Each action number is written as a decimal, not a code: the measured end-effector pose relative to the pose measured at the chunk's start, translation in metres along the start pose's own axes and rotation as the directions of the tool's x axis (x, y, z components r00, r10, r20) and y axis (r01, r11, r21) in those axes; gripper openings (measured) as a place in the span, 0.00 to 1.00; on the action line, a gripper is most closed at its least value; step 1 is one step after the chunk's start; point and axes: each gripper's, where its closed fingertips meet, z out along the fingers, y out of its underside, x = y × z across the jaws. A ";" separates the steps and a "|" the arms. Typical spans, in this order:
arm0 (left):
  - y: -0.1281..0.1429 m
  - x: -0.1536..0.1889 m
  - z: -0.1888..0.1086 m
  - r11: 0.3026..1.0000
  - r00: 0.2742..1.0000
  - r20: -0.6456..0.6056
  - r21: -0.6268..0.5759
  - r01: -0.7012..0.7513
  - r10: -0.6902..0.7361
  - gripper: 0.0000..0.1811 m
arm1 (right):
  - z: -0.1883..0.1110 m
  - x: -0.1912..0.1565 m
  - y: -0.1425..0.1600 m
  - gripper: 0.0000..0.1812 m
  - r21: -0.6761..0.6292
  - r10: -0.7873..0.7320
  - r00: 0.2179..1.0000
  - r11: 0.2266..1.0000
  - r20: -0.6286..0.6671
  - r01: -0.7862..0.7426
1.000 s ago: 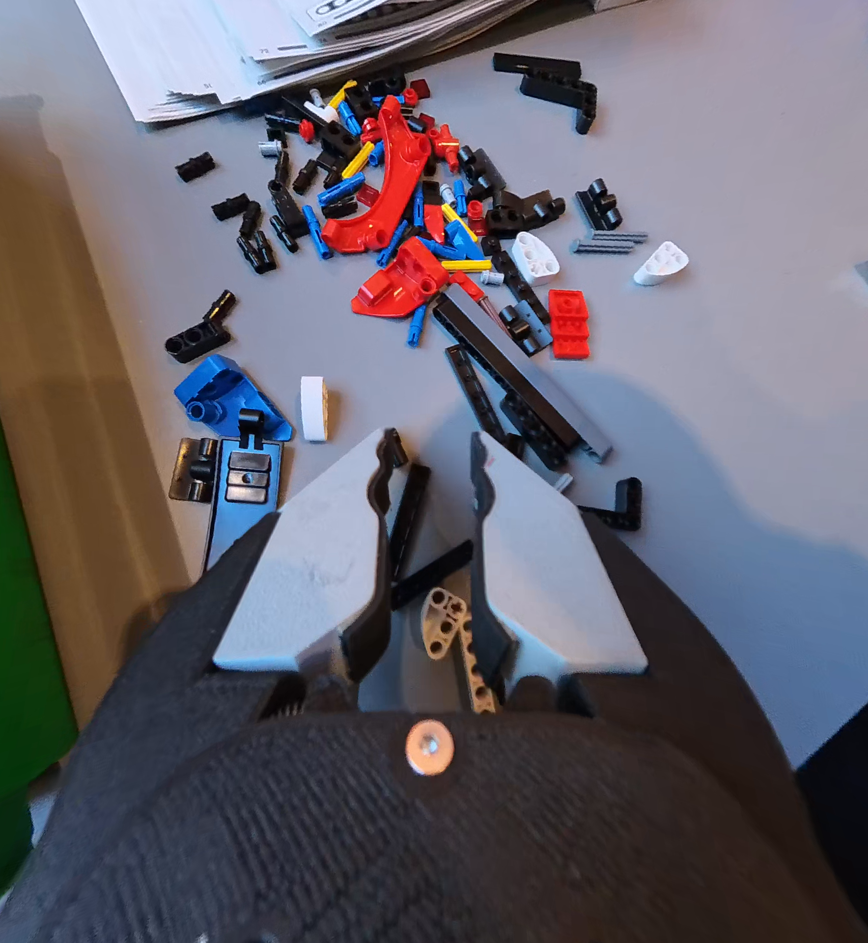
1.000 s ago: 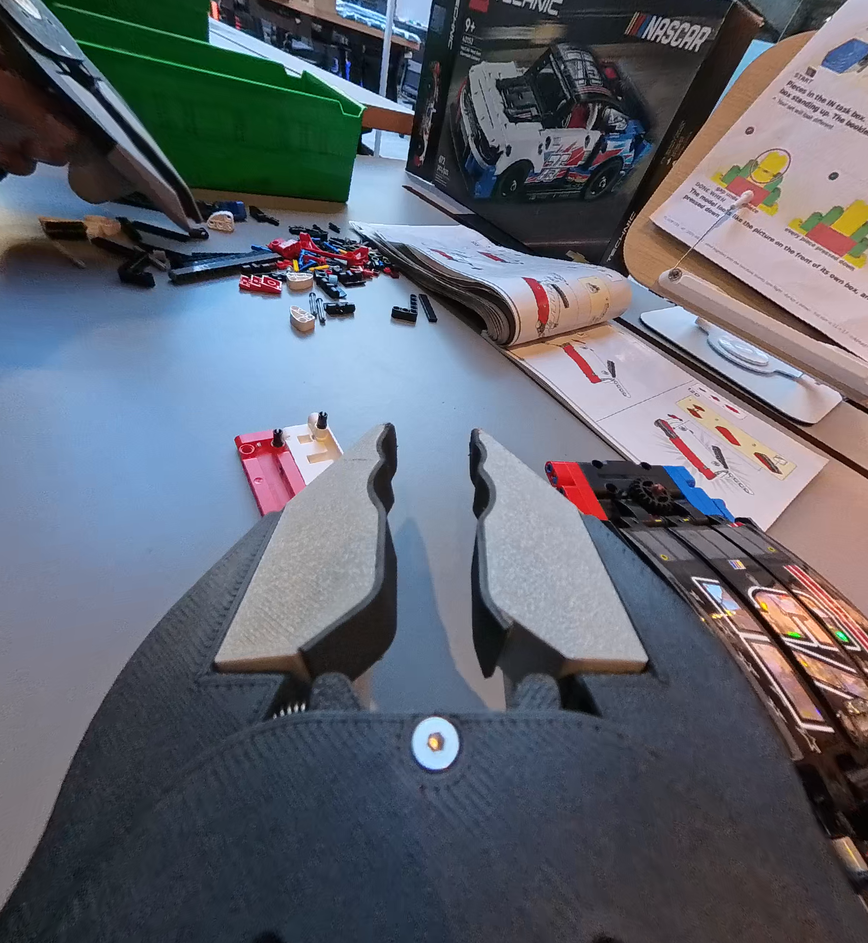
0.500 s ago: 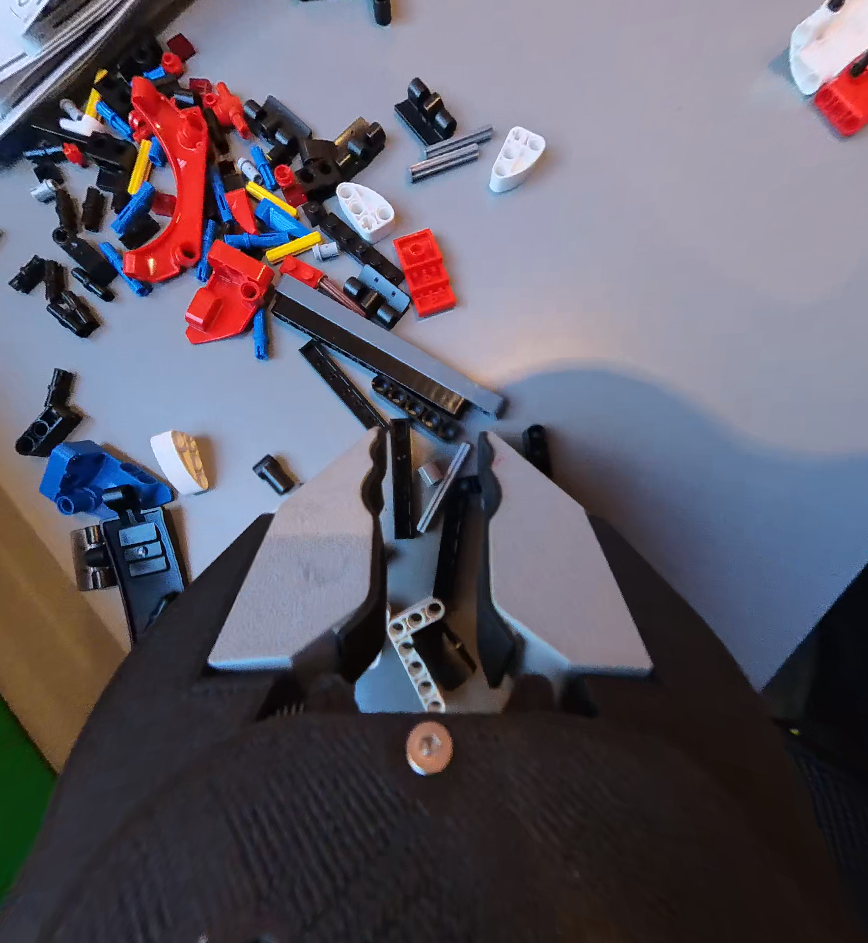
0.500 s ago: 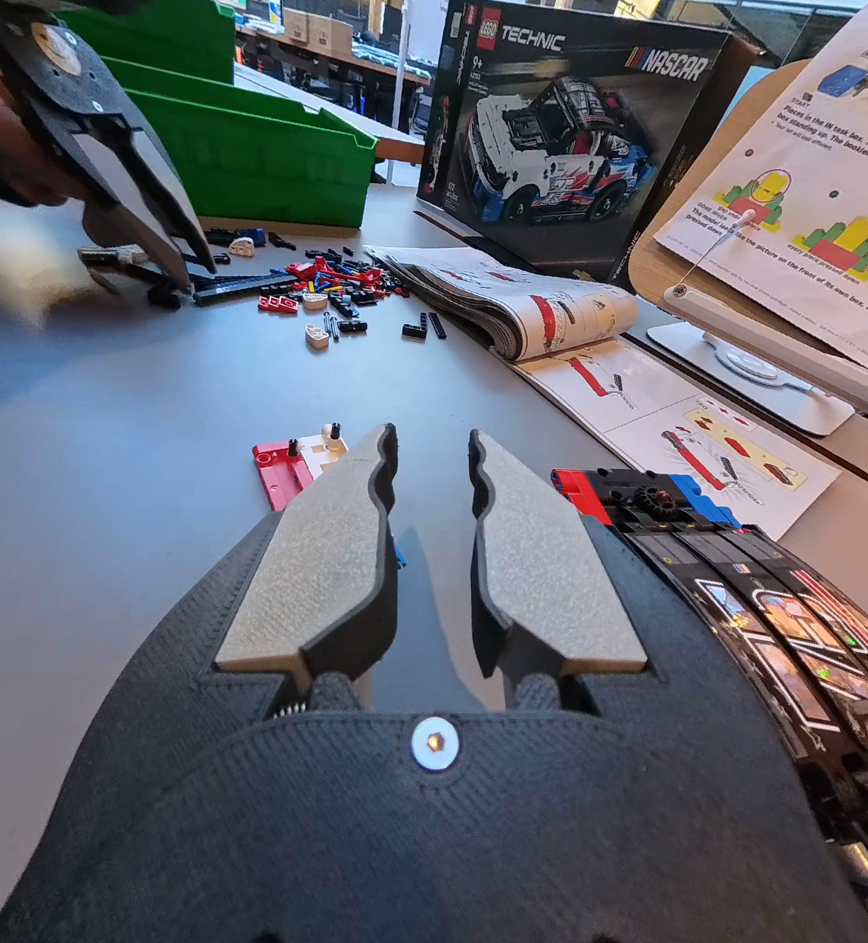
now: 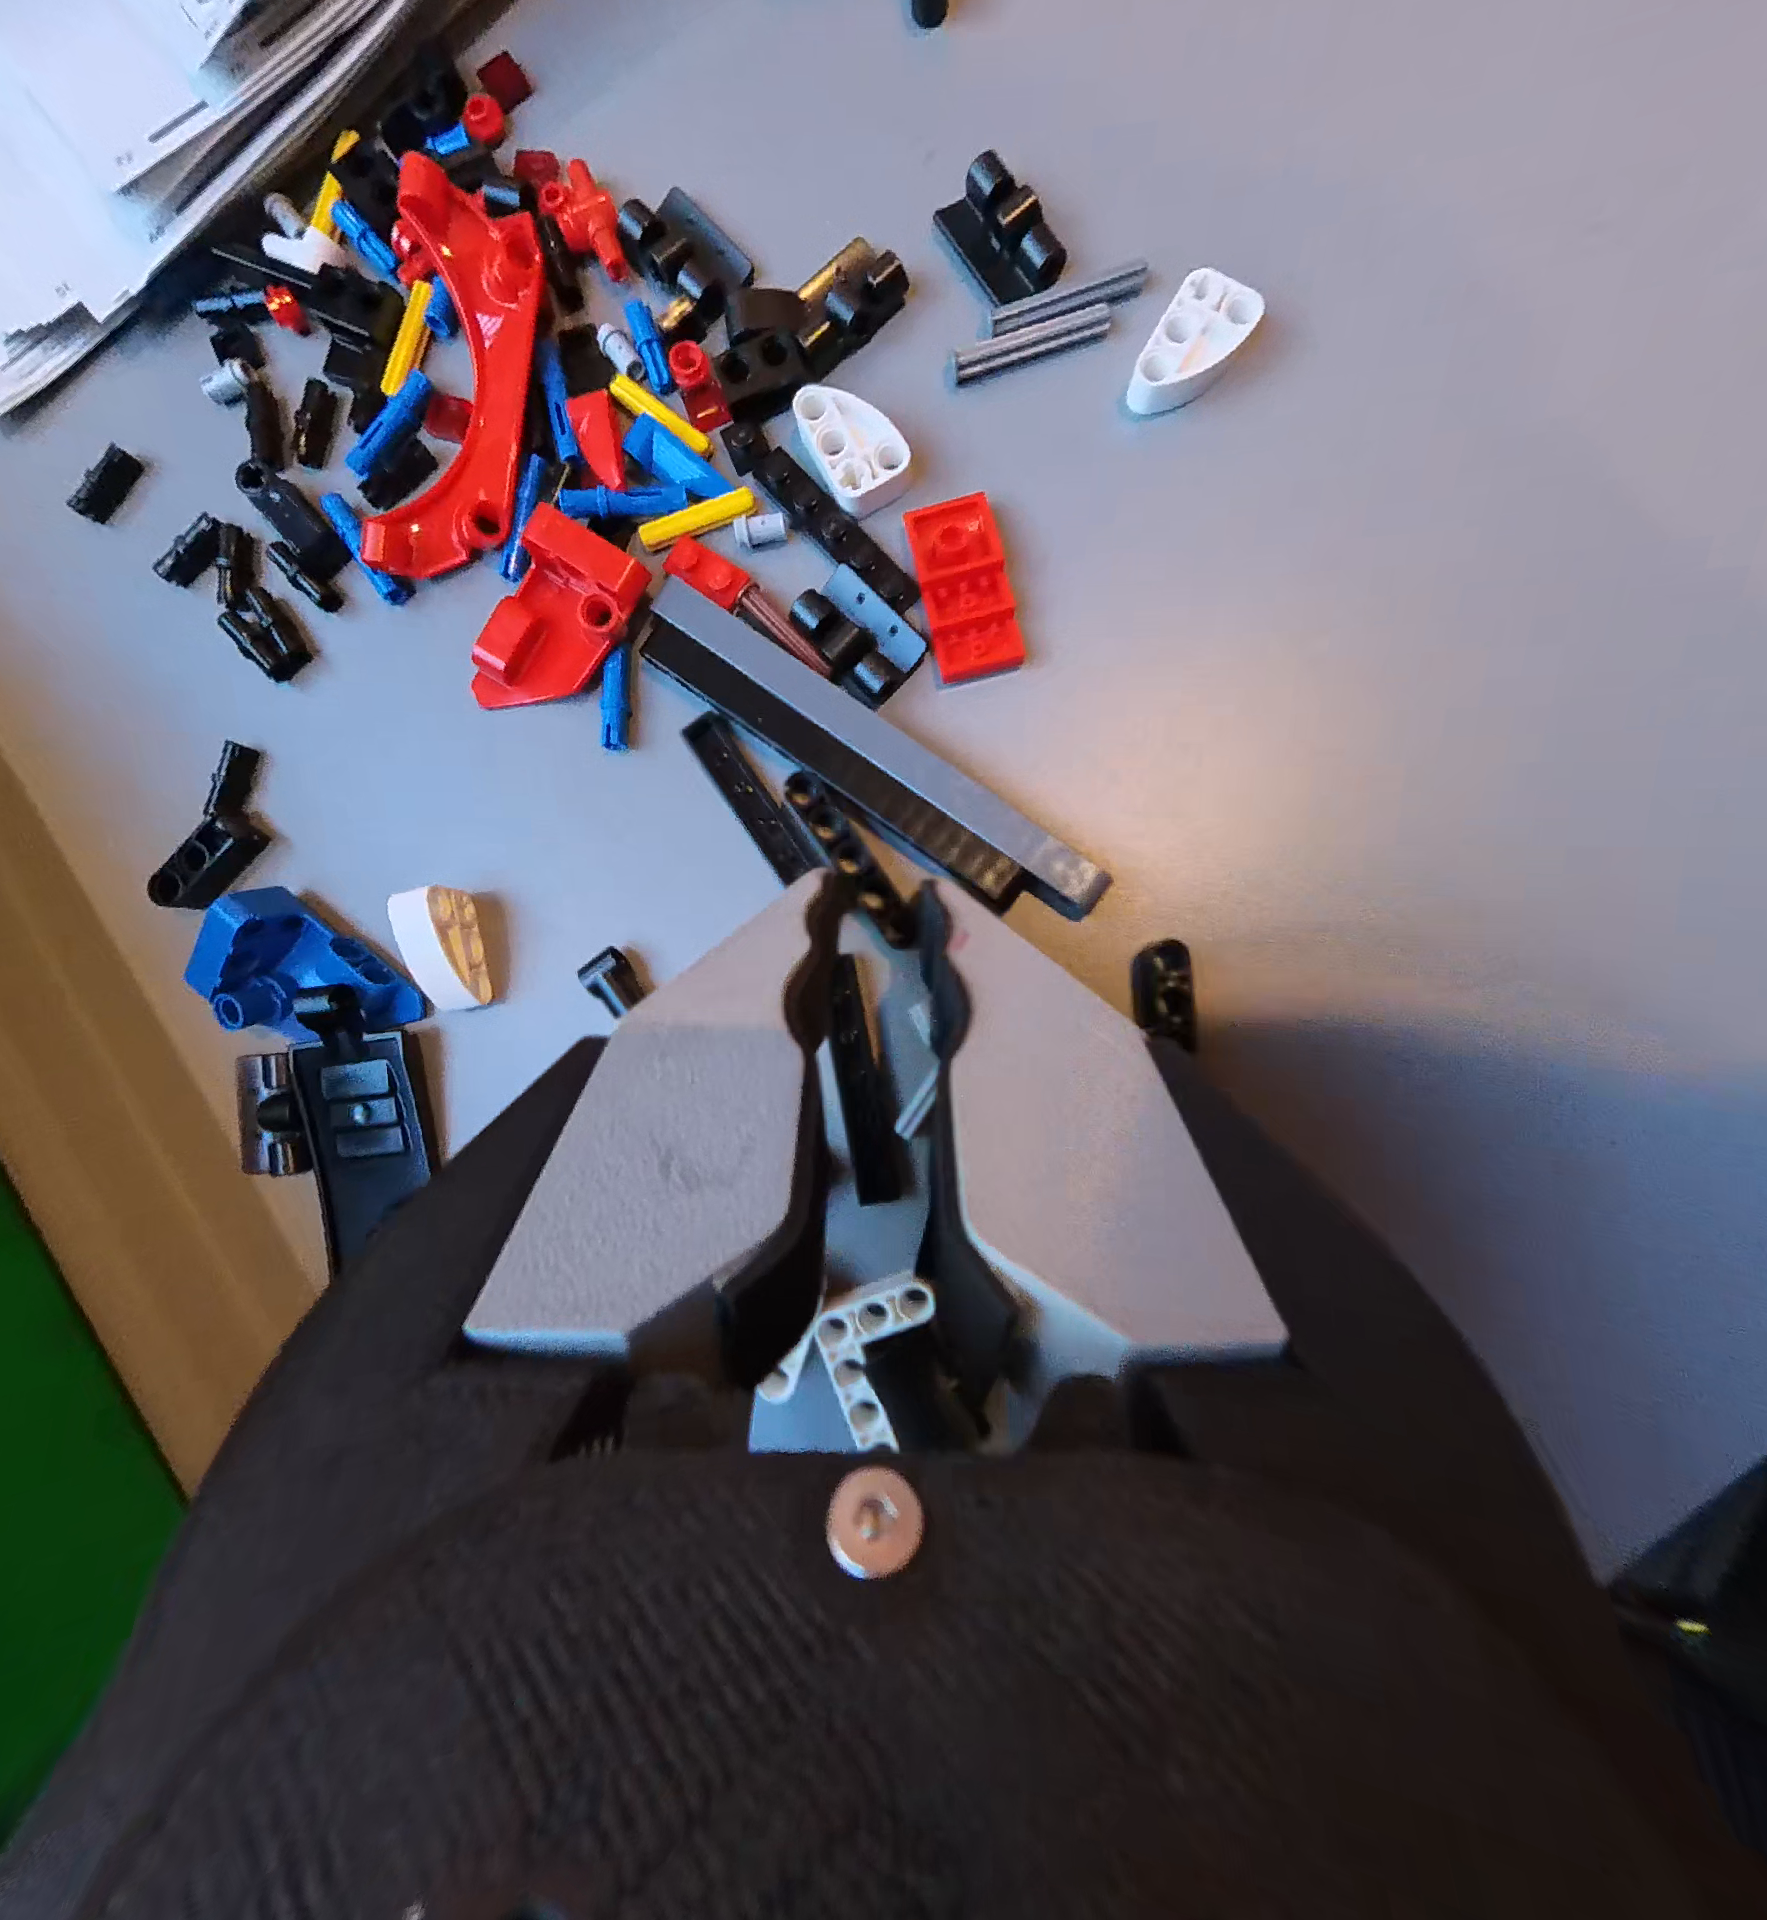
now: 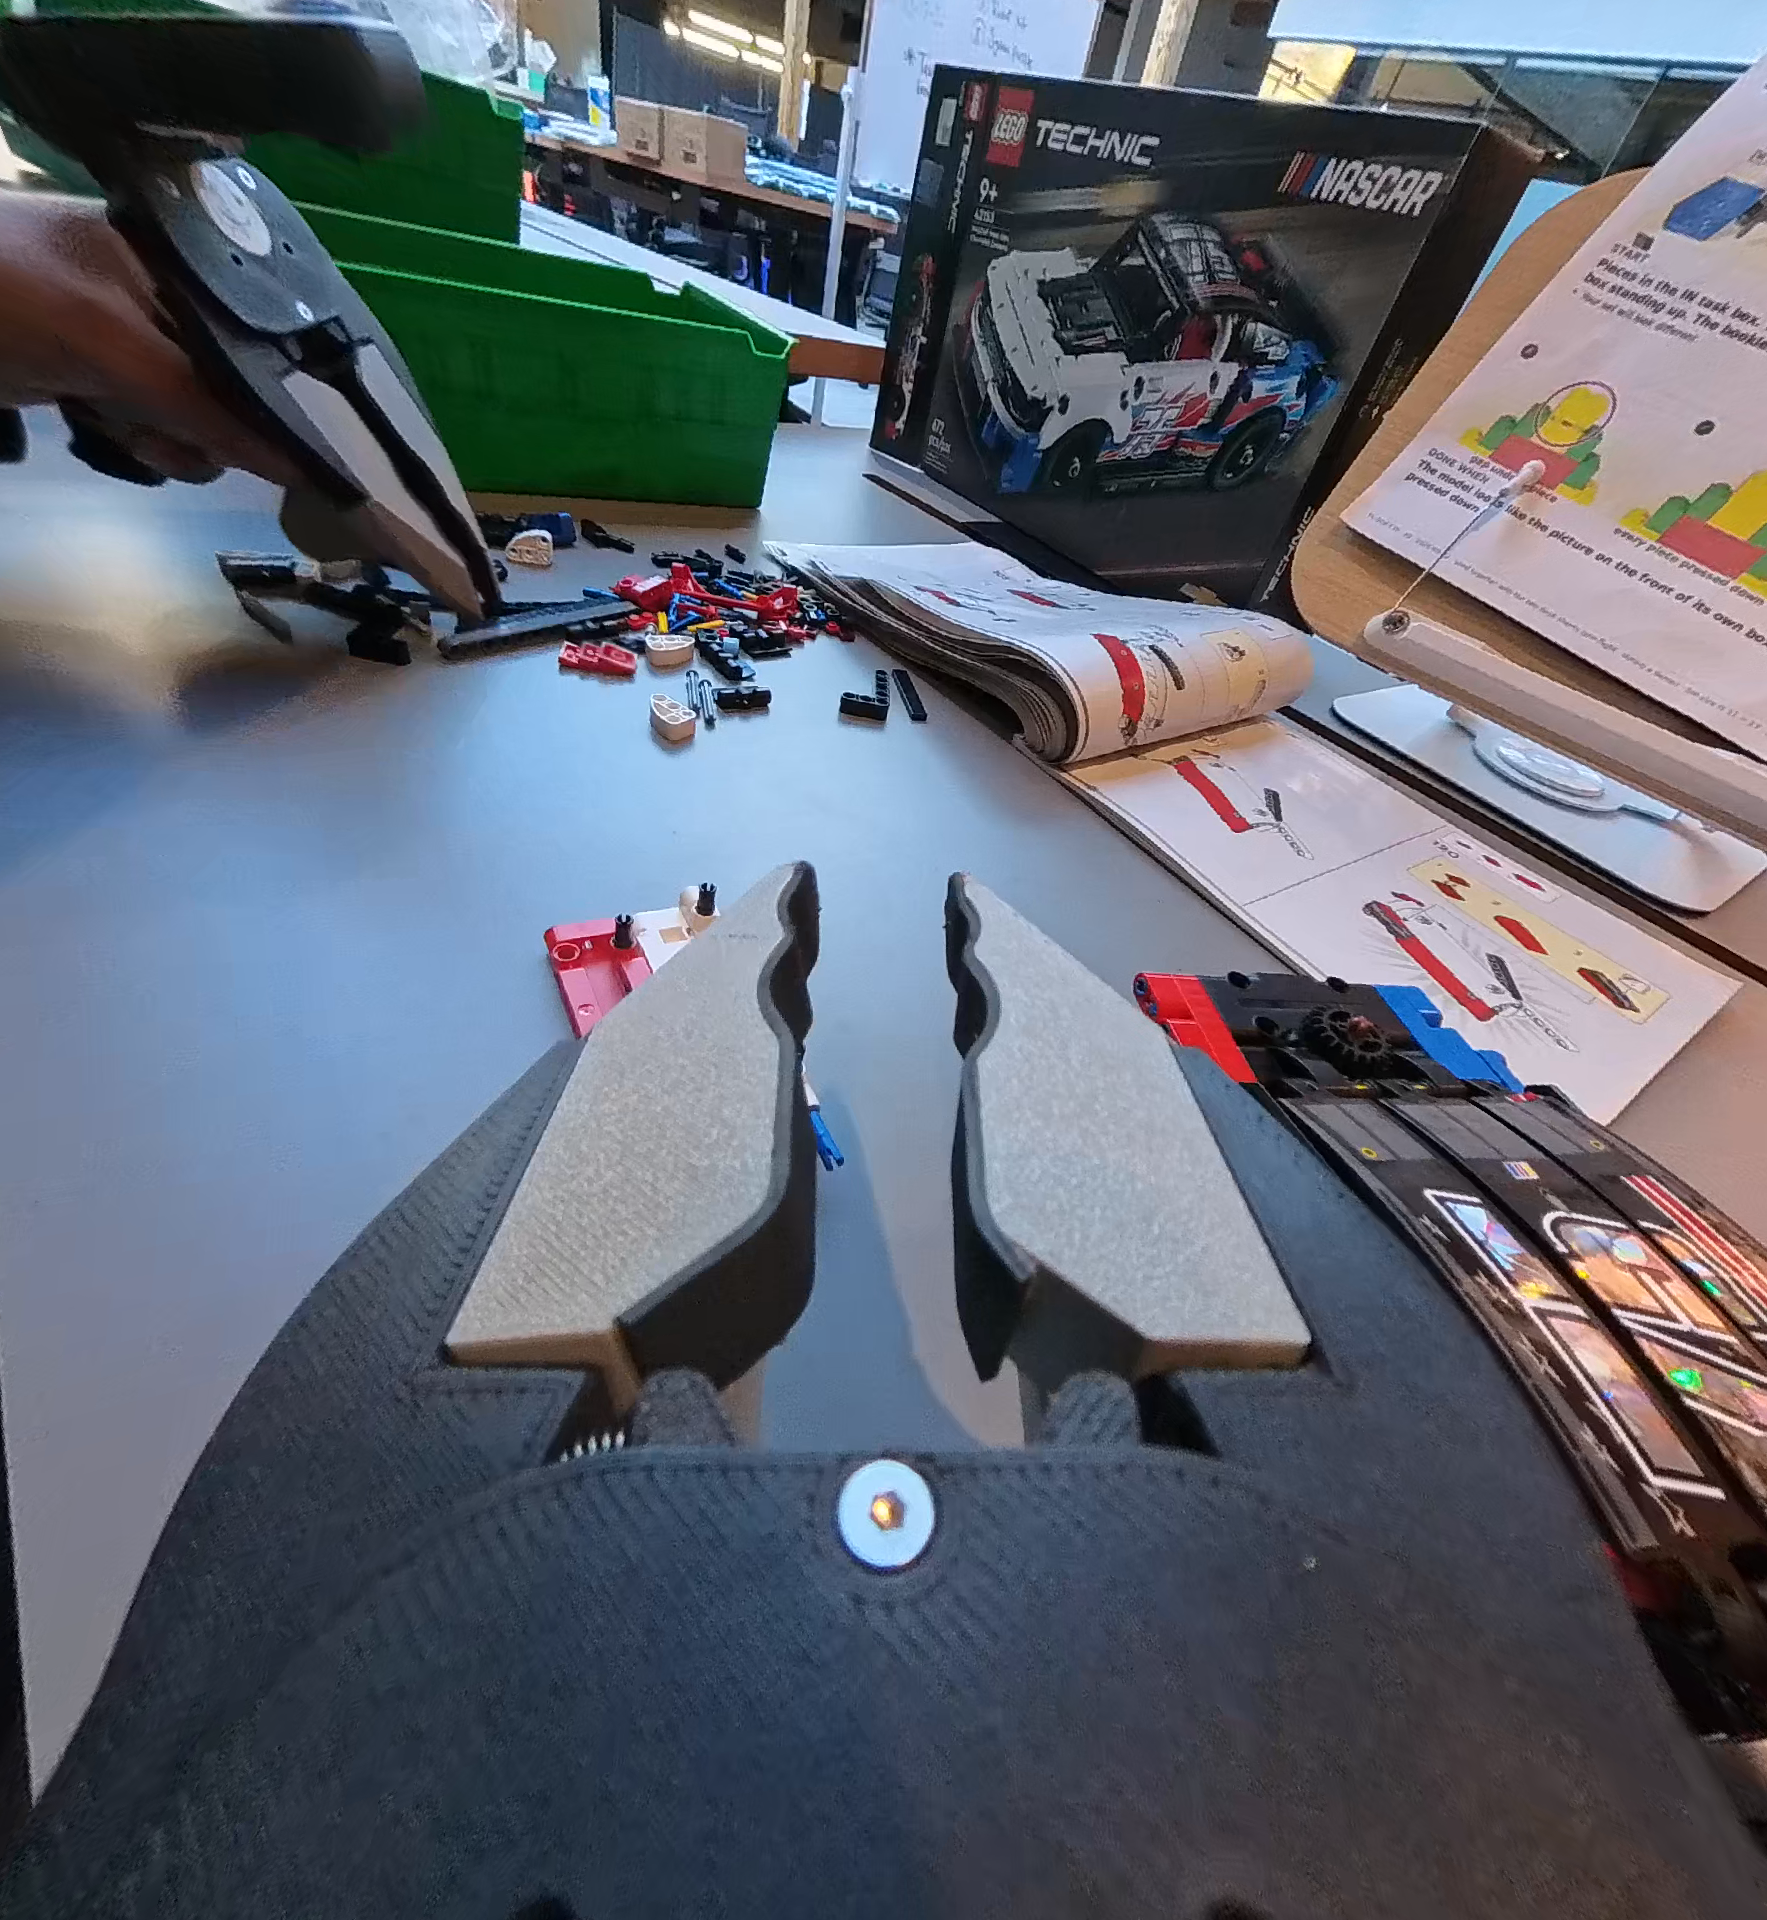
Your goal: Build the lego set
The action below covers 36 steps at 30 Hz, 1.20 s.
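Printed writing stands on the set's box [image 6: 1159,332], instruction sheet [image 6: 1637,416] and open booklet [image 6: 1118,665].

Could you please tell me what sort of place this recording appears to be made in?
Probably a workshop or lab set up for data collection: a grey worktable with green storage bins, an instruction sheet on a stand, and more benches with cardboard boxes behind.

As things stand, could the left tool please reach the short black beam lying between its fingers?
Probably yes: the left tool is open, straddling the short black beam, with nothing above it.

Workshop: long benches [image 6: 713,182], stacked boxes [image 6: 676,140]
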 end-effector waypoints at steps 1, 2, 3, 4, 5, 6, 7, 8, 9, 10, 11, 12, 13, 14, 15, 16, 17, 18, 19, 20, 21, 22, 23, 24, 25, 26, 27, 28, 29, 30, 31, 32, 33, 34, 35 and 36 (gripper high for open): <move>-0.001 -0.001 0.001 1.000 1.000 0.007 -0.001 0.000 0.000 0.06 | -0.001 0.000 -0.001 0.12 0.004 0.002 1.000 1.000 0.000 -0.002; -0.002 -0.003 0.002 1.000 1.000 0.012 -0.004 0.007 -0.007 0.04 | -0.001 0.000 -0.001 0.12 0.008 0.005 1.000 1.000 0.001 -0.005; -0.002 -0.004 0.002 1.000 1.000 0.014 -0.008 0.012 -0.012 0.03 | -0.001 0.000 -0.002 0.12 0.012 0.009 1.000 1.000 0.002 -0.009; -0.002 -0.006 0.002 1.000 1.000 0.022 -0.013 0.014 -0.014 0.03 | -0.002 0.001 -0.002 0.12 0.015 0.013 1.000 1.000 0.003 -0.013; -0.001 -0.008 0.002 1.000 0.999 0.035 -0.017 0.014 -0.013 0.03 | -0.002 0.001 -0.002 0.12 0.018 0.017 1.000 1.000 0.006 -0.017; 0.000 -0.010 0.001 1.000 0.999 0.043 -0.019 0.014 -0.013 0.03 | -0.002 0.001 -0.003 0.12 0.021 0.021 1.000 1.000 0.010 -0.021; 0.001 -0.011 0.000 1.000 0.999 0.047 -0.020 0.019 -0.018 0.03 | -0.002 0.000 -0.003 0.12 0.024 0.026 1.000 0.999 0.013 -0.026; 0.002 -0.011 -0.001 0.999 0.999 0.046 -0.019 0.030 -0.029 0.03 | -0.003 0.000 -0.004 0.12 0.028 0.030 0.999 0.999 0.015 -0.030; 0.002 -0.012 -0.003 0.999 0.998 0.049 -0.011 0.041 -0.040 0.03 | -0.003 0.000 -0.004 0.12 0.033 0.033 0.999 0.999 0.018 -0.034; 0.002 -0.013 -0.006 0.999 0.997 0.055 0.000 0.051 -0.051 0.03 | -0.004 0.000 -0.005 0.12 0.037 0.037 0.999 0.999 0.022 -0.038; 0.001 -0.013 -0.009 0.998 0.996 0.064 0.012 0.060 -0.061 0.03 | -0.004 0.000 -0.005 0.12 0.040 0.040 0.999 0.998 0.025 -0.041; 0.000 -0.014 -0.012 0.998 0.995 0.074 0.024 0.065 -0.066 0.03 | -0.004 -0.001 -0.006 0.12 0.043 0.042 0.999 0.998 0.029 -0.043; -0.002 -0.015 -0.016 0.997 0.994 0.088 0.036 0.066 -0.069 0.03 | -0.005 -0.001 -0.006 0.12 0.045 0.043 0.999 0.998 0.032 -0.044; -0.005 -0.016 -0.020 0.997 0.992 0.104 0.049 0.063 -0.067 0.03 | -0.005 -0.001 -0.006 0.12 0.046 0.043 0.998 0.998 0.035 -0.044; -0.009 -0.015 -0.025 0.996 0.991 0.115 0.065 0.055 -0.062 0.03 | -0.005 -0.002 -0.007 0.11 0.049 0.042 0.998 0.998 0.037 -0.044; -0.014 -0.012 -0.029 0.996 0.992 0.117 0.082 0.043 -0.052 0.03 | -0.005 -0.002 -0.008 0.11 0.053 0.041 0.998 0.998 0.039 -0.043; -0.019 -0.007 -0.033 0.995 0.993 0.111 0.098 0.026 -0.036 0.03 | -0.006 -0.003 -0.008 0.11 0.056 0.040 0.998 0.998 0.041 -0.042; -0.026 -0.001 -0.037 0.993 0.994 0.107 0.114 0.003 -0.016 0.03 | -0.006 -0.003 -0.009 0.11 0.058 0.039 0.998 0.997 0.042 -0.041; -0.033 0.006 -0.039 0.992 0.995 0.104 0.128 -0.021 0.008 0.03 | -0.006 -0.004 -0.009 0.11 0.060 0.036 0.998 0.997 0.042 -0.039; -0.040 0.015 -0.039 0.989 0.995 0.096 0.142 -0.043 0.029 0.03 | -0.006 -0.004 -0.010 0.11 0.064 0.033 0.998 0.997 0.044 -0.036; -0.047 0.026 -0.038 0.986 0.996 0.077 0.153 -0.064 0.052 0.03 | -0.006 -0.005 -0.010 0.11 0.067 0.030 0.998 0.997 0.046 -0.033; -0.054 0.037 -0.035 0.982 0.996 0.056 0.167 -0.083 0.075 0.03 | -0.006 -0.005 -0.010 0.11 0.067 0.028 0.998 0.997 0.048 -0.031; -0.062 0.050 -0.030 0.979 0.995 0.031 0.182 -0.098 0.094 0.02 | -0.006 -0.006 -0.010 0.11 0.064 0.025 0.998 0.998 0.049 -0.028; -0.067 0.064 -0.024 0.976 0.994 -0.004 0.191 -0.107 0.110 0.03 | -0.006 -0.006 -0.010 0.11 0.063 0.023 0.999 0.998 0.049 -0.026; -0.070 0.078 -0.016 0.975 0.992 -0.038 0.193 -0.112 0.121 0.03 | -0.006 -0.007 -0.010 0.11 0.061 0.019 0.999 0.998 0.049 -0.022; -0.072 0.090 -0.008 0.974 0.989 -0.063 0.195 -0.116 0.131 0.03 | -0.005 -0.007 -0.009 0.11 0.058 0.015 0.999 0.998 0.049 -0.018; -0.073 0.101 0.001 0.973 0.986 -0.087 0.196 -0.126 0.145 0.03 | -0.005 -0.008 -0.009 0.11 0.053 0.011 0.999 0.999 0.049 -0.013; -0.072 0.111 0.009 0.973 0.981 -0.112 0.189 -0.134 0.157 0.03 | -0.004 -0.009 -0.008 0.11 0.047 0.007 0.999 0.999 0.052 -0.009; -0.069 0.120 0.018 0.975 0.978 -0.137 0.176 -0.134 0.159 0.03 | -0.004 -0.010 -0.007 0.11 0.042 0.003 0.998 0.999 0.055 -0.005; -0.065 0.127 0.026 0.978 0.974 -0.160 0.155 -0.137 0.161 0.03 | -0.003 -0.010 -0.006 0.11 0.038 0.001 0.998 0.999 0.058 -0.003; -0.062 0.132 0.033 0.980 0.971 -0.173 0.140 -0.141 0.165 0.03 | -0.003 -0.011 -0.006 0.11 0.034 0.000 0.998 0.999 0.059 -0.002; -0.067 0.137 0.034 0.976 0.968 -0.191 0.174 -0.127 0.160 0.02 | -0.003 -0.011 -0.005 0.11 0.034 0.000 0.998 0.999 0.060 -0.002; -0.070 0.143 0.036 0.979 0.965 -0.218 0.170 -0.112 0.148 0.02 | -0.003 -0.011 -0.006 0.11 0.037 0.003 0.998 0.999 0.062 -0.005; -0.073 0.147 0.038 0.981 0.963 -0.234 0.170 -0.096 0.135 0.03 | -0.003 -0.011 -0.006 0.11 0.039 0.007 0.998 0.999 0.065 -0.010; -0.078 0.151 0.041 0.981 0.961 -0.245 0.173 -0.084 0.126 0.03 | -0.003 -0.010 -0.006 0.11 0.039 0.013 0.998 0.999 0.068 -0.016; -0.082 0.156 0.043 0.980 0.958 -0.257 0.178 -0.083 0.127 0.04 | -0.002 -0.010 -0.006 0.11 0.039 0.019 0.997 0.999 0.071 -0.022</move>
